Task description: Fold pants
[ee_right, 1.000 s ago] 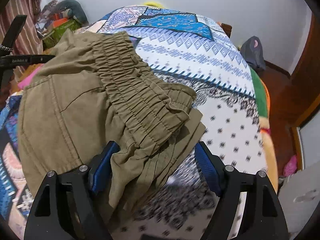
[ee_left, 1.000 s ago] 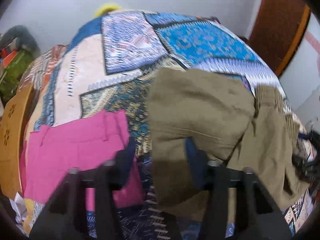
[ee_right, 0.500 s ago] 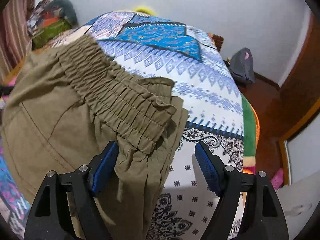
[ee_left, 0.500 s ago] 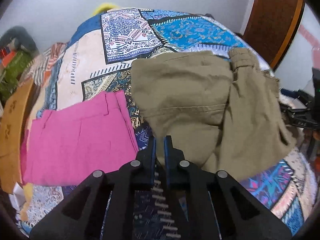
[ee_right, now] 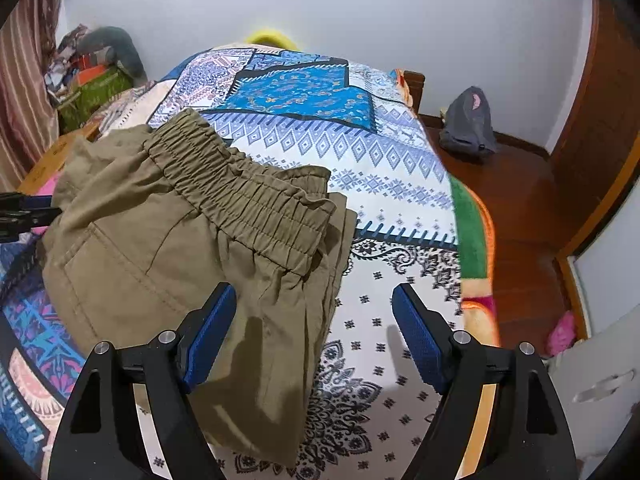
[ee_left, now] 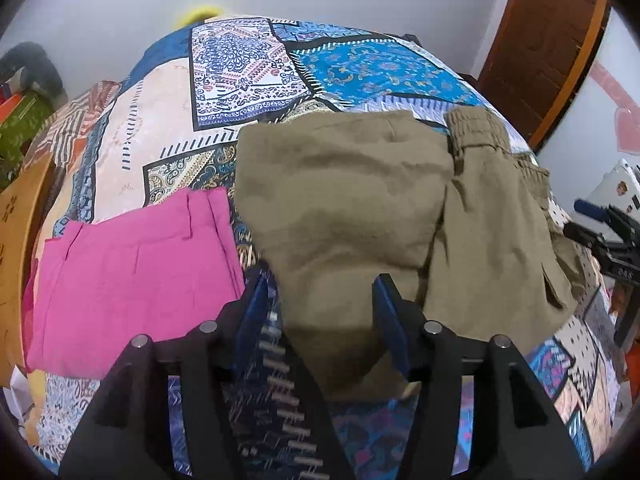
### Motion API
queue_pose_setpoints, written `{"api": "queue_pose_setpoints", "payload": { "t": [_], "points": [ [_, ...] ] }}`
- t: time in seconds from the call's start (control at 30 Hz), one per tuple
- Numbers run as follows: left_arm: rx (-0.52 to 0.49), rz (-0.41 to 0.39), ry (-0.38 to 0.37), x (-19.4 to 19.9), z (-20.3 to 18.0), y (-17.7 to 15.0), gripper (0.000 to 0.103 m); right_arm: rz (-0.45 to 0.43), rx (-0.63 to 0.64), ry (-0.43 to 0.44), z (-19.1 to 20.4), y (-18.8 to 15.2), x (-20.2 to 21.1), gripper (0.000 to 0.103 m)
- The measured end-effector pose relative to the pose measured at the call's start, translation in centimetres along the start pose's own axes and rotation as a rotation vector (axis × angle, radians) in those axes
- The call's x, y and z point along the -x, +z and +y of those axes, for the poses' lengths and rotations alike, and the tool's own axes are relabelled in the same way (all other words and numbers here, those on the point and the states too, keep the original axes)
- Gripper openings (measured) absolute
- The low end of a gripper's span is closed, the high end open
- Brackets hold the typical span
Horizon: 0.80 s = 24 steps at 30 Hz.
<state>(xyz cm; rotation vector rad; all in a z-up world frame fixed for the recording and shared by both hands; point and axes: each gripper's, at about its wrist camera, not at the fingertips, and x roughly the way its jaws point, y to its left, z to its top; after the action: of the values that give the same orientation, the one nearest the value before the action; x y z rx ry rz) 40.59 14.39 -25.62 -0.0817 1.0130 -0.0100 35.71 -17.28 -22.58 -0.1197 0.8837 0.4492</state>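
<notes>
The olive pants (ee_left: 344,216) lie folded in a loose bundle on the patterned bedspread (ee_left: 360,64), near the bed's front edge, with the elastic waistband (ee_right: 244,196) turned toward the bed's right side.

The left gripper (ee_left: 320,304) hangs over the bundle's near corner; its jaws are opening, cloth shows between them, and the pads do not press on it. The right gripper (ee_right: 312,320) stands spread wide above the bundle's right edge, gripping nothing.

The main risk, as it appears, is that the fold comes undone. The layers sit bulged and uneven, and the waistband end is bunched, so a careless drag by either gripper could pull the top layer off the lower one. A pad could also snag the bedspread along with the cloth, since the near corner lies flat on it.

A folded pink garment (ee_left: 132,268) lies just left of the pants, close enough for a wide sweep of the left gripper to disturb it. A grey bag (ee_right: 468,124) on the floor and a wooden door (ee_left: 552,40) stay well clear.
</notes>
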Motion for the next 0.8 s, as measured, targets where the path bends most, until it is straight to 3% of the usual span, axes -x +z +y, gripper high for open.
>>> {"api": "queue_pose_setpoints", "payload": {
  "t": [0.2,0.37,0.47,0.57,0.6,0.67,0.8],
  "points": [
    [0.014,0.021,-0.005,-2.2,0.0,1.6,0.062,0.037,-0.075,0.021,-0.9,0.3,-2.1,0.078],
    [-0.016,0.026,-0.009,-2.9,-0.6,1.7,0.063,0.121,-0.048,0.021,-0.4,0.0,-4.8,0.078],
    [-0.030,0.016,-0.011,-2.6,-1.0,1.6,0.050,0.131,-0.104,0.073,-1.1,0.0,-5.3,0.079],
    [-0.073,-0.007,0.060,-2.0,-2.2,1.3,0.041,0.131,-0.113,0.088,-1.2,0.1,-5.1,0.077],
    [-0.096,-0.015,0.082,-1.8,-2.7,1.1,0.037,0.128,-0.109,0.091,-1.1,0.0,-5.0,0.074],
    [-0.134,-0.023,0.123,-1.5,-3.5,0.7,0.032,0.126,-0.105,0.121,-0.8,-0.1,-4.7,0.057],
    [-0.122,-0.032,0.131,-0.7,-3.3,0.6,0.014,0.118,-0.094,0.122,-0.3,-0.1,-4.3,0.046]
  ]
}}
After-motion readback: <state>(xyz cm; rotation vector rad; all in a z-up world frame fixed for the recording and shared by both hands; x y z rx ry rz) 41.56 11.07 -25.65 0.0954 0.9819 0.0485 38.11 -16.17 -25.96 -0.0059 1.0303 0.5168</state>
